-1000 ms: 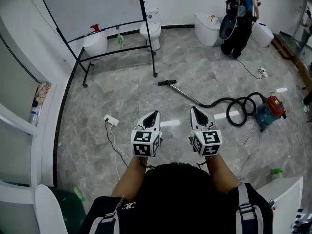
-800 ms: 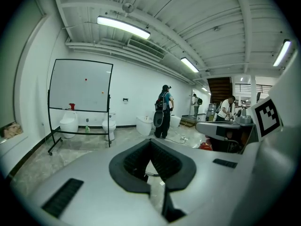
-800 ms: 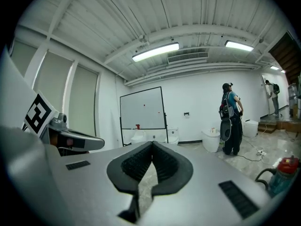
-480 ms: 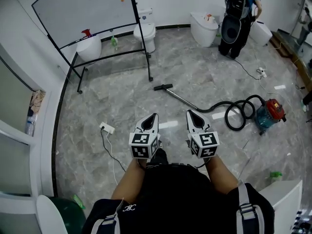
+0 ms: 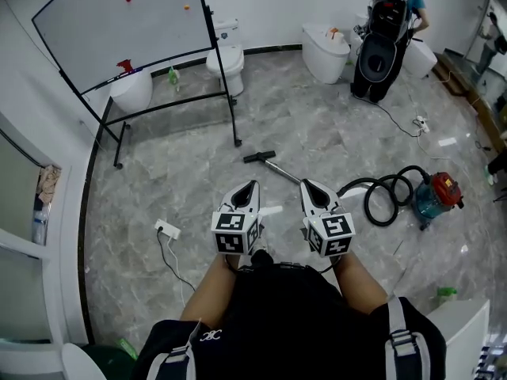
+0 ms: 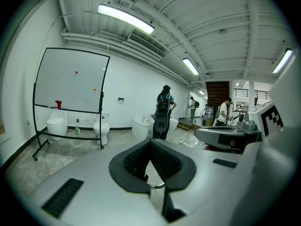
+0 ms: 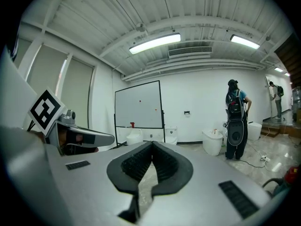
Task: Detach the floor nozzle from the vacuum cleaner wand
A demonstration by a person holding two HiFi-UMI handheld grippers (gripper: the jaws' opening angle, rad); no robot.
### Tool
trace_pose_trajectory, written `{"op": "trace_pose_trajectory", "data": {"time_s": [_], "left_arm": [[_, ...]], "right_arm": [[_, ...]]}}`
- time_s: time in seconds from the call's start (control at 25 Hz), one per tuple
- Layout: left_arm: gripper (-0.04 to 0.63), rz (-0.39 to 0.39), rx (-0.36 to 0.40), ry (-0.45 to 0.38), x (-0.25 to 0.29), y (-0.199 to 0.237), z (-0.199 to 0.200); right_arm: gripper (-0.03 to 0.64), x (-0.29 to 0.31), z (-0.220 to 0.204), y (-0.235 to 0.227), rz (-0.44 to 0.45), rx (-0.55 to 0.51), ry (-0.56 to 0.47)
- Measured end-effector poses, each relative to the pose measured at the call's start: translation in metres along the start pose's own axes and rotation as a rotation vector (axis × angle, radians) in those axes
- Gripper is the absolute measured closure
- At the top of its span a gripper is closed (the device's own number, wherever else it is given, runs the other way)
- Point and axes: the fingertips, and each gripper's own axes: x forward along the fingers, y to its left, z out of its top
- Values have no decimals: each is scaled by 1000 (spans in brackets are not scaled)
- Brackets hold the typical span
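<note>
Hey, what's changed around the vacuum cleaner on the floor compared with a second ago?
The person has walked toward it: in the head view the floor nozzle and wand now lie nearer the left gripper and right gripper, and the whiteboard has slid left. Nothing was gripped or released. Both grippers stay shut and empty; the nozzle is still on the wand.

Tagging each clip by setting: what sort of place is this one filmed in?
Probably a large mock-up bathroom or test hall, not a home: several toilets line the wall, a whiteboard stands on the tiled floor, and a canister vacuum lies out.
</note>
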Motion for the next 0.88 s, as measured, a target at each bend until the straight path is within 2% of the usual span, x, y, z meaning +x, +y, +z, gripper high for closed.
{"op": "trace_pose_trajectory", "data": {"time_s": [0.2,0.32,0.52,0.68,0.88], "left_arm": [[595,-30,-3,0,58,47,30],[595,-35,-13,-9,93,82,48],[595,-30,32,-11,149,132,74],[595,-47,40,3,186,165,82],[595,-75,-16,52,217,188,73]], "right_arm": [[606,74,16,-19,-25,-4,16],[606,123,28,-24,-9,-31,27],[606,194,42,-41,-17,-36,9],[606,242,42,-55,-44,-21,19],[606,273,32,-62,-44,4,59]]}}
